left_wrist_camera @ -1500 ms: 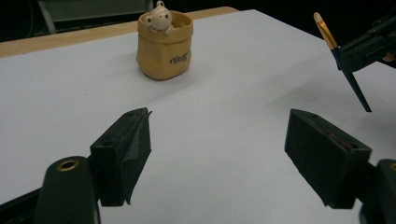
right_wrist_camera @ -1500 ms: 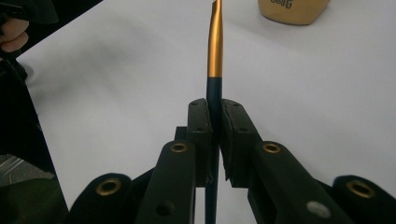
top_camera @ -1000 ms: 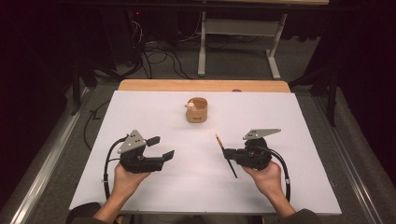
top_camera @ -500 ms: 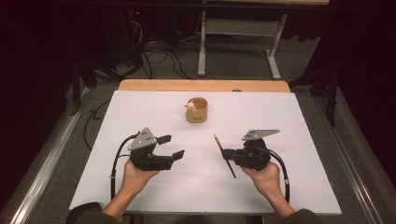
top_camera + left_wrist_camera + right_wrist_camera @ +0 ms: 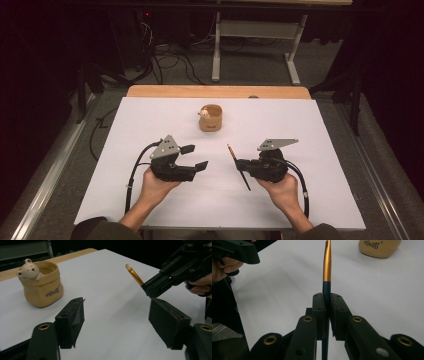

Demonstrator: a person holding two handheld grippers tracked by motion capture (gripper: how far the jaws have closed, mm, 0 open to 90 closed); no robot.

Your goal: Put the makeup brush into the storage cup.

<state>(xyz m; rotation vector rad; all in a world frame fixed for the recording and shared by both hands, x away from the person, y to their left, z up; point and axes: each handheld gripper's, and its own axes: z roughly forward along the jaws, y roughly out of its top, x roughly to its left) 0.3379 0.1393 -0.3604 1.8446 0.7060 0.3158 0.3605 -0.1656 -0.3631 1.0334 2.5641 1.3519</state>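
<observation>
Brush [image 5: 238,166] was already picked up, clamped mid-handle between the closed fingers of the right gripper [image 5: 239,163], held clear of the bench [image 5: 325,150] near the middle, nearer the front edge than the far one; in the right gripper view the dark handle sat pinched between the two pads with the gold ferrule [image 5: 327,265] rising straight up; bristle tip pointed toward the far edge. Left gripper [image 5: 196,157] hung beside it toward the bench's left side, fingers spread wide and empty, well apart from the brush; from the left gripper view the brush tip [image 5: 128,266] and the right gripper's fingers showed ahead on the right. Tan cup with a small bear on its rim [image 5: 211,118] stood upright near the middle of the far edge, apart from both grippers; it looked empty, though the inside was only partly seen. Judged progress: pickup done; carrying the brush over and dropping it into the cup, probably the aim, not yet done; possibly a hand-over to the left gripper first, cannot tell. Bench was covered in plain white with a wooden strip [image 5: 215,91] along the far edge; beyond it a dark room, grey floor, tangled cables [image 5: 165,60], legs of another table [image 5: 292,65].
</observation>
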